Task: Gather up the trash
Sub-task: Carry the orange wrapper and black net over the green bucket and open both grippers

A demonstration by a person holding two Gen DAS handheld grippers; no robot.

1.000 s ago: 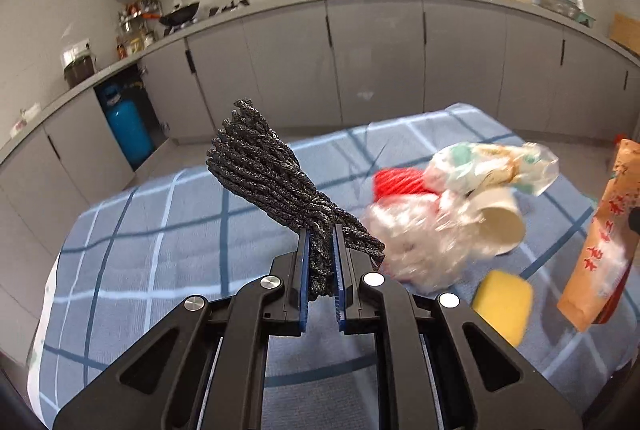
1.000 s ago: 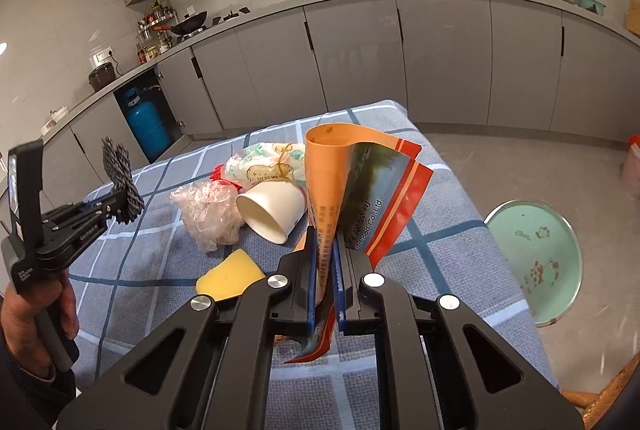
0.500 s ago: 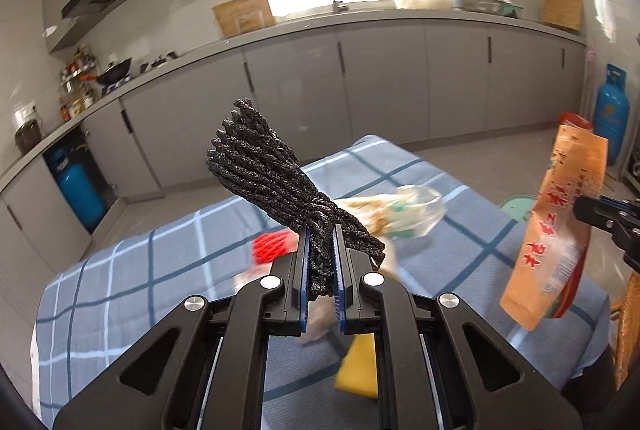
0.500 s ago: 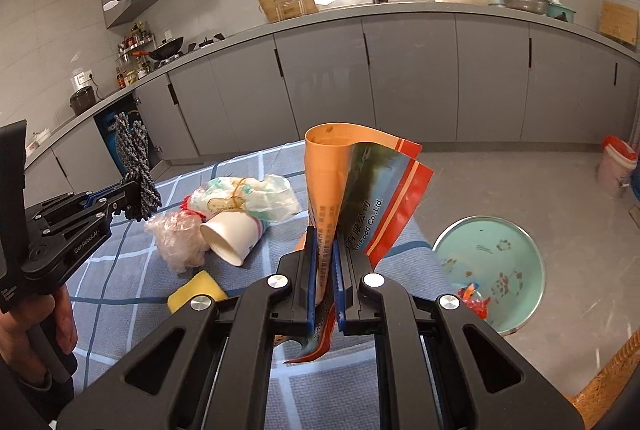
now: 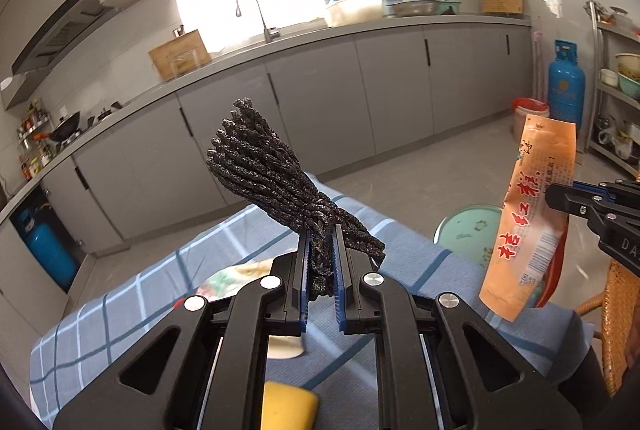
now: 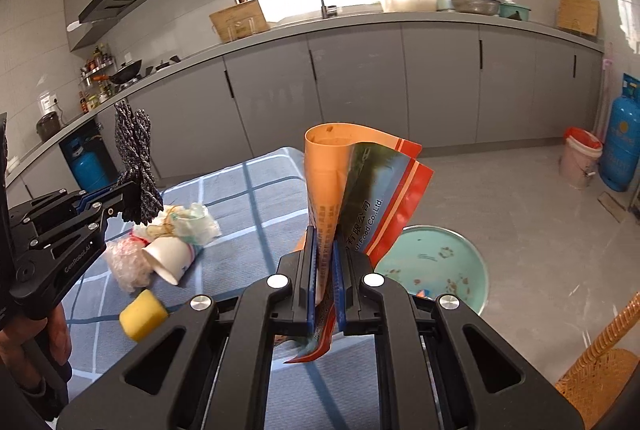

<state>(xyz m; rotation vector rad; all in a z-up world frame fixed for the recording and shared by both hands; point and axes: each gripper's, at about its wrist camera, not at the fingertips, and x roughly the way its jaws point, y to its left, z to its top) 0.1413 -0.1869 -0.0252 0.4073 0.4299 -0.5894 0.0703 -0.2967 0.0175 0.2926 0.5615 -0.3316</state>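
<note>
Left wrist view: the left gripper [image 5: 321,262] clamps a dark cord bundle [image 5: 276,185] above the checked tablecloth [image 5: 132,294]. Right wrist view: the right gripper [image 6: 325,262] pinches an orange snack wrapper [image 6: 340,181]. Only this view shows the paper cup [image 6: 168,262], crumpled plastic [image 6: 126,262] and the teal bin [image 6: 440,266] on the floor in full.

Left view: the yellow sponge [image 5: 289,406] at 6 o'clock is cut off by the bottom edge and half hidden behind the left tool [image 5: 321,270]. The paper cup [image 5: 285,347] barely peeks out beneath it, and the wrappers [image 5: 232,276] are blurry.
</note>
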